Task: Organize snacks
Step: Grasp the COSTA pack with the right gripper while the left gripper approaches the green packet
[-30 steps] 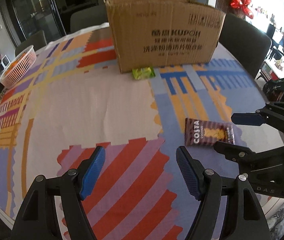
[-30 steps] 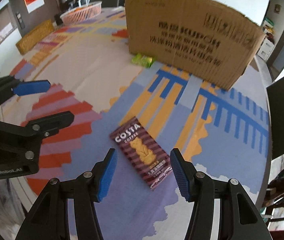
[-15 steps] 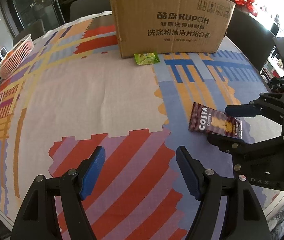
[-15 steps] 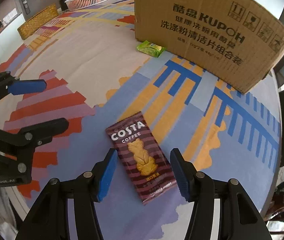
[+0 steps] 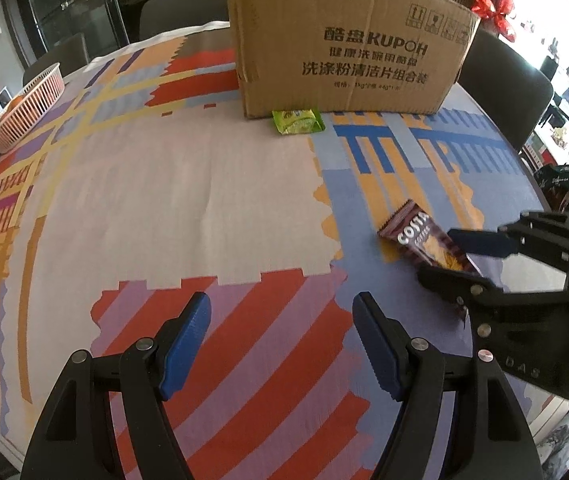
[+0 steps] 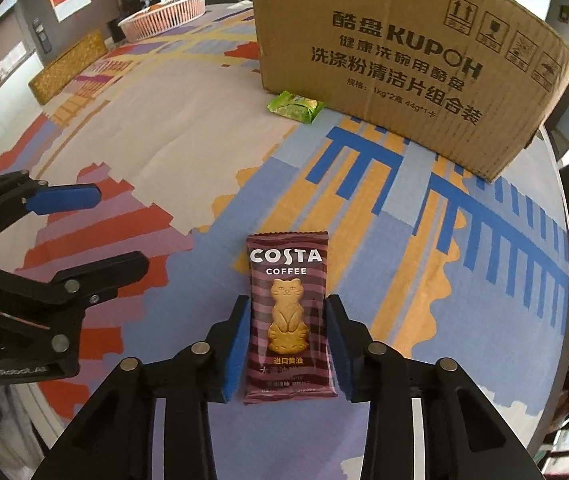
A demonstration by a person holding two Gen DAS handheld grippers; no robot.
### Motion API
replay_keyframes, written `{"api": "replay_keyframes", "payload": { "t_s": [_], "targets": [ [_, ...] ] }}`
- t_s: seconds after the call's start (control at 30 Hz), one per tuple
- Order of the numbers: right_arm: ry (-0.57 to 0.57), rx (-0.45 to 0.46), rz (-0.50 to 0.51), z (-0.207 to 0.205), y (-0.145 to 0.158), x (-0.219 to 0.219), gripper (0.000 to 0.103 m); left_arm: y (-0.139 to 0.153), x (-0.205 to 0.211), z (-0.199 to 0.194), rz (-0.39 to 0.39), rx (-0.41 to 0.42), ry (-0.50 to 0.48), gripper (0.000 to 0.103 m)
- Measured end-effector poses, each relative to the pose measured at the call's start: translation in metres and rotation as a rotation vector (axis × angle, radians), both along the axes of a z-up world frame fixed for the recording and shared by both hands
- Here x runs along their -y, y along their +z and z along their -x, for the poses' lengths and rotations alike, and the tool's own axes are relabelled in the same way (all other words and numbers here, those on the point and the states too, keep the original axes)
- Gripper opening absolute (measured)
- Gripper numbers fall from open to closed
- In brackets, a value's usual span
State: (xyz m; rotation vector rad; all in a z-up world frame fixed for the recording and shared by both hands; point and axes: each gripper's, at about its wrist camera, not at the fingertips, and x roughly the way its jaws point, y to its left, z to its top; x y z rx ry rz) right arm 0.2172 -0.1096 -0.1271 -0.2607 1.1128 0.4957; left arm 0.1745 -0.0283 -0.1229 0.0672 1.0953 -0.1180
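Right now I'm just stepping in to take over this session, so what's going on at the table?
A person with a gripper in each hand is sorting snacks on a patterned tablecloth. The right gripper has its blue pads against both long edges of the Costa Coffee biscuit packet, apparently gripping it. The left gripper hovers open and empty over the red stripes. A green snack packet lies against the foot of the KUPOH cardboard box. A pink basket sits at the table's far left.

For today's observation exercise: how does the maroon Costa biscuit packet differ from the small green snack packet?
The maroon Costa biscuit packet is longer and sits between the right gripper pads; the small green snack packet is squatter, untouched, against the brown cardboard box. Both lie flat on the patterned tablecloth.
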Motion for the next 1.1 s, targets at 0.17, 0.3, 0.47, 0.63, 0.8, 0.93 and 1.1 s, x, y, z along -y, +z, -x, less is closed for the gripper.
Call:
{"api": "replay_keyframes", "payload": {
  "t_s": [0.17, 0.3, 0.47, 0.63, 0.8, 0.93, 1.1],
  "targets": [
    [-0.042, 0.015, -0.029, 0.002, 0.004, 0.002, 0.036, 0.005, 0.000, -0.006, 0.006, 0.026, -0.009, 0.073],
    [-0.082, 0.033, -0.046, 0.001, 0.009, 0.004, 0.036, 0.010, -0.001, -0.016, 0.011, 0.056, -0.016, 0.073],
    [-0.164, 0.052, -0.079, -0.010, 0.016, 0.014, 0.036, 0.015, 0.000, -0.035, 0.017, 0.101, -0.033, 0.073],
    [-0.243, 0.090, -0.113, -0.023, 0.024, 0.019, 0.036, 0.016, 0.002, -0.059, 0.043, 0.124, -0.051, 0.072],
    [-0.306, 0.125, -0.128, -0.035, 0.030, 0.023, 0.037, 0.015, 0.006, -0.083, 0.064, 0.147, -0.071, 0.072],
    [-0.352, 0.137, -0.136, -0.044, 0.033, 0.027, 0.037, 0.016, 0.008, -0.101, 0.097, 0.172, -0.083, 0.072],
    [-0.412, 0.153, -0.146, -0.054, 0.035, 0.032, 0.037, 0.009, 0.013, -0.122, 0.105, 0.190, -0.085, 0.070]
  ]
}}
